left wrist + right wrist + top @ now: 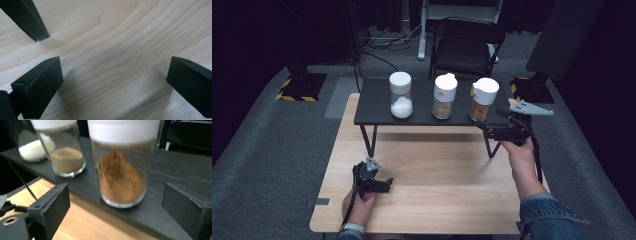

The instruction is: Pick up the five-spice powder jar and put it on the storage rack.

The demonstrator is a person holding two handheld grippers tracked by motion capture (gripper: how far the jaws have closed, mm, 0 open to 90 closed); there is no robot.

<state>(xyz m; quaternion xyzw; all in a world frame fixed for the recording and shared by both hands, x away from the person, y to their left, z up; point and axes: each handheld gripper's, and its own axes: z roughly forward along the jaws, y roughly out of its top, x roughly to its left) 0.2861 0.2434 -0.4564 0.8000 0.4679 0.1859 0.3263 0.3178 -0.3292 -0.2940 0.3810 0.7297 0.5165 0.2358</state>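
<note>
The brown spice jar stood just beyond the right hand-held gripper, untouched. Jaws released. Clear glass, white lid.

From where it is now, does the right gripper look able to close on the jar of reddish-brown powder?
Probably yes. The right gripper stands open just short of the reddish-brown jar, which sits at the dark shelf edge with nothing between; the neighbouring tan jar stands clear.
</note>
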